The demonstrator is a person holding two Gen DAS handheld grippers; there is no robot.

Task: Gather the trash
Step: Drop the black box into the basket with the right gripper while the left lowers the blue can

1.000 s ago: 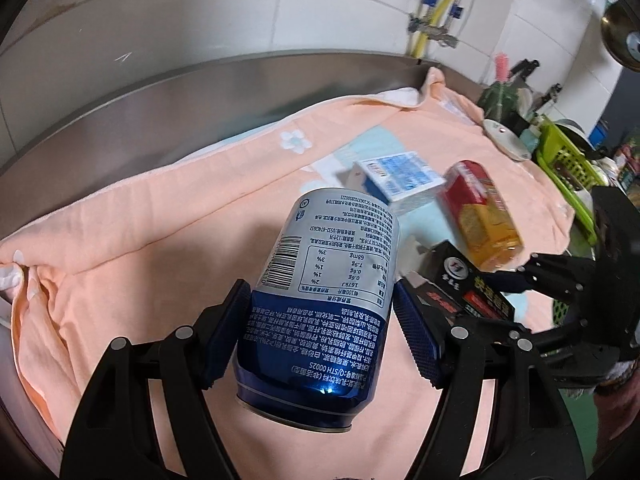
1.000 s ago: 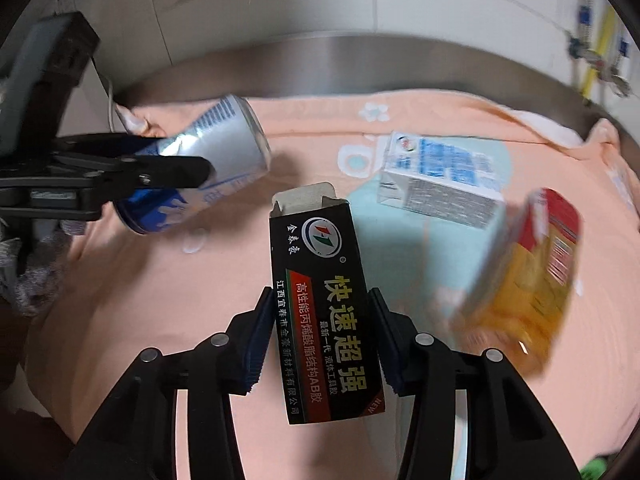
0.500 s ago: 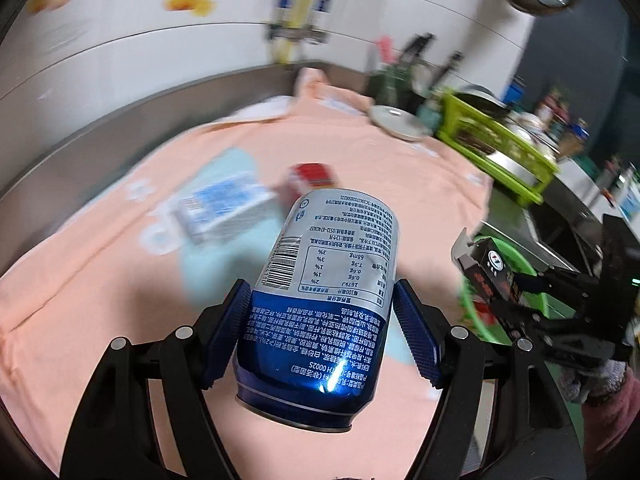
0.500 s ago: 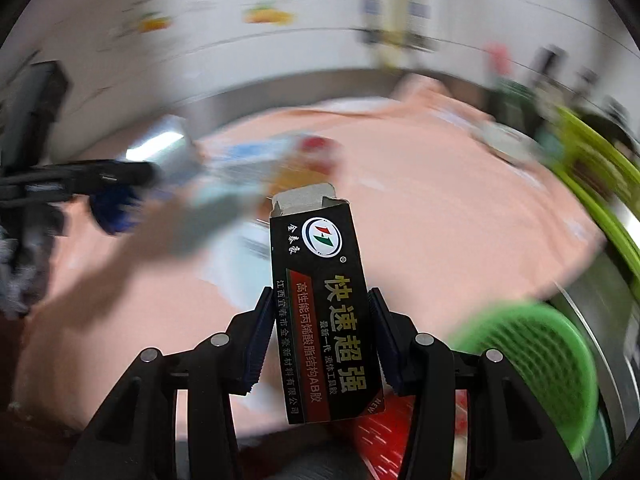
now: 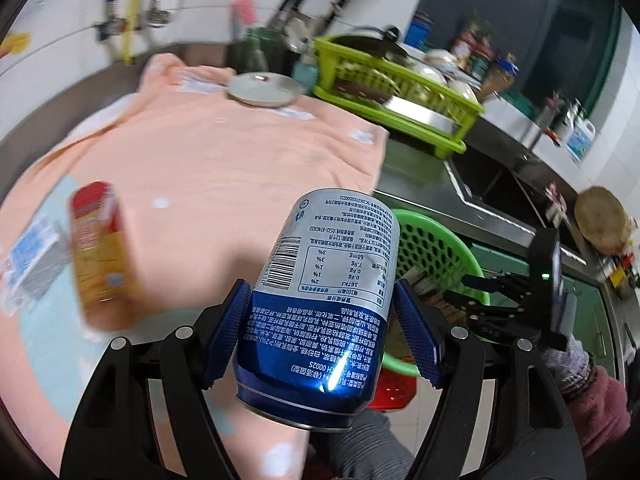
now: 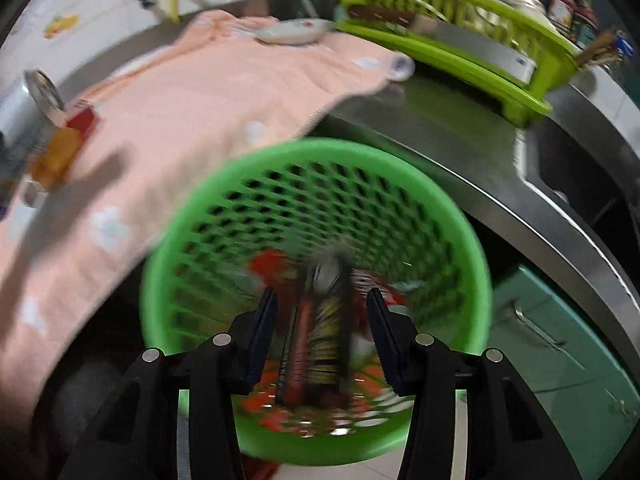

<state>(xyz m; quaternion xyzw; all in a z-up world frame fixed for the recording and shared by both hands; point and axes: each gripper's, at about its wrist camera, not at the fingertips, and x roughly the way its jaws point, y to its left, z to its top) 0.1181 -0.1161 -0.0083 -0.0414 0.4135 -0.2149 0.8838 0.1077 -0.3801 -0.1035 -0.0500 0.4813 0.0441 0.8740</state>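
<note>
L claw [image 5: 320, 300] is gripping 1 can [image 5: 336, 240] by its blue lower half. Its long axis is running along the fingers, base near, top pointing far twd the basket [image 5: 436, 248]. The print is reading upside down: barcode, nutrition table, "0002S". R claw [image 6: 322, 300] is hanging over the basket w/ 1 blurred black box [image 6: 324, 320] between the pads, lengthwise; can't tell if it's gripping. 2 cartons are lying left on the cloth [image 5: 208, 160]: red-yellow [image 5: 96, 256], blue-white [image 5: 28, 264].

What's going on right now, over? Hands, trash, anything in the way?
Left fingers shut on blue can. Black box blurred between right fingers, over green basket; grip unclear. Nothing seen blocking the basket.
</note>
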